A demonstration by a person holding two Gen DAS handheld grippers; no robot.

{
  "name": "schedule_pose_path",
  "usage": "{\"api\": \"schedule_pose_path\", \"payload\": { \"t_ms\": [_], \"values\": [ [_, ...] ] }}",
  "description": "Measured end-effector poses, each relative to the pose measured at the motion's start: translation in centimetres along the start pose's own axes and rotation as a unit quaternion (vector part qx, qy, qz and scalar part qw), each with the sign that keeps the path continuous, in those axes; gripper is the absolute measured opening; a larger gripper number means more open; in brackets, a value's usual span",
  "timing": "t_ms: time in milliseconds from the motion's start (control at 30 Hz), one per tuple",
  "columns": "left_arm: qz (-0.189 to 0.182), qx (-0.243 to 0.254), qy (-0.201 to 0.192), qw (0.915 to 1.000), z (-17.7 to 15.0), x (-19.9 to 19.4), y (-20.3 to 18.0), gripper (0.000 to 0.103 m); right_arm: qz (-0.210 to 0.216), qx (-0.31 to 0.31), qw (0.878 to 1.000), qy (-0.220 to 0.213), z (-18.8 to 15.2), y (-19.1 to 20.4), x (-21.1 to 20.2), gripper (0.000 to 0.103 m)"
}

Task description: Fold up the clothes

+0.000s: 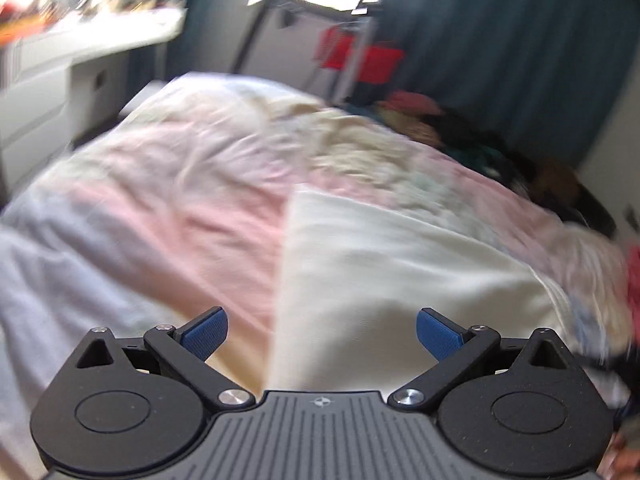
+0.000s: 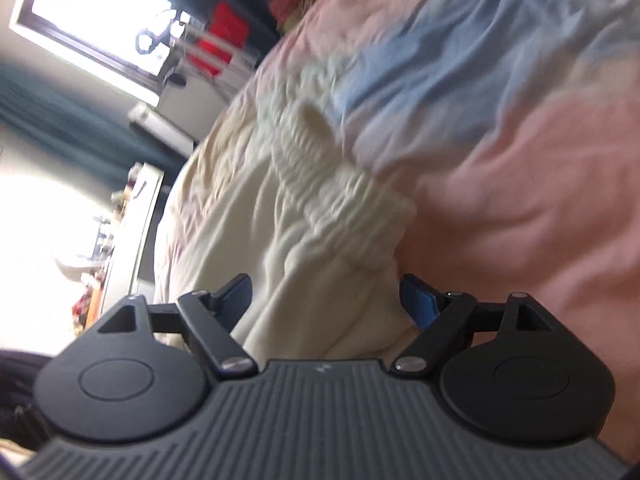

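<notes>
A cream garment (image 1: 392, 272) lies flat on a bed covered with a pink, pale blue and cream quilt (image 1: 180, 208). My left gripper (image 1: 322, 334) is open, its blue pads (image 1: 206, 334) wide apart just above the garment's near left edge. In the right wrist view the same cream garment (image 2: 320, 248) shows a gathered elastic band (image 2: 340, 196). My right gripper (image 2: 326, 300) is open, with the cloth bunched between its spread fingers. Both views are blurred.
A pile of dark and coloured clothes (image 1: 460, 136) sits at the bed's far right. A white desk (image 1: 80, 40) with clutter stands at the left, a red crate (image 1: 360, 58) by the window, and dark green curtains (image 1: 500, 40) behind.
</notes>
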State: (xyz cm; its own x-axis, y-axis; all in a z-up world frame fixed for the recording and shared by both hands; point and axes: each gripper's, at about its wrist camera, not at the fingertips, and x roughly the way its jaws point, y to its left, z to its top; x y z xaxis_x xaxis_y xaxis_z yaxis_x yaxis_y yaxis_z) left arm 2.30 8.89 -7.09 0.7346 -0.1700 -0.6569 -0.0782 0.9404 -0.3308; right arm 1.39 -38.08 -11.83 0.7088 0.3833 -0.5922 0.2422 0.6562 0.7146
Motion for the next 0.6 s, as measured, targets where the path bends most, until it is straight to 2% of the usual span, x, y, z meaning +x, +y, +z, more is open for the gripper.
{"api": "schedule_pose_path", "payload": {
  "t_ms": [100,133,200,300,433,500,533,600],
  "values": [
    [-0.027,-0.058,0.027,0.9976,0.4,1.0,2.4,0.095,-0.041,-0.025,0.999,0.015,-0.4,0.4,1.9,0.084],
    [-0.037,-0.067,0.033,0.9965,0.4,1.1,2.7,0.093,-0.042,-0.025,0.999,0.021,-0.5,0.3,2.6,0.083],
    [-0.051,-0.067,0.036,0.9958,0.1,1.2,2.6,0.093,-0.037,-0.023,0.999,0.032,-0.6,0.0,3.5,0.083],
    [-0.049,-0.051,0.051,0.9962,-0.3,1.9,2.0,0.093,-0.025,-0.021,0.999,0.036,-0.5,0.4,3.8,0.084],
    [-0.057,-0.070,0.070,0.9935,-0.9,3.1,2.6,0.081,0.060,-0.023,0.998,-0.012,-0.6,1.4,1.6,0.085],
    [-0.060,-0.088,0.070,0.9918,-1.0,3.3,3.4,0.081,0.104,-0.014,0.994,-0.033,-0.6,1.5,0.6,0.085],
    [-0.066,-0.100,0.072,0.9901,-1.0,3.4,3.7,0.081,0.117,-0.011,0.992,-0.038,-0.6,1.5,0.4,0.085],
    [-0.084,-0.122,0.085,0.9853,-1.1,3.9,4.3,0.080,0.115,-0.010,0.993,-0.035,-0.7,1.6,0.5,0.084]
  ]
}}
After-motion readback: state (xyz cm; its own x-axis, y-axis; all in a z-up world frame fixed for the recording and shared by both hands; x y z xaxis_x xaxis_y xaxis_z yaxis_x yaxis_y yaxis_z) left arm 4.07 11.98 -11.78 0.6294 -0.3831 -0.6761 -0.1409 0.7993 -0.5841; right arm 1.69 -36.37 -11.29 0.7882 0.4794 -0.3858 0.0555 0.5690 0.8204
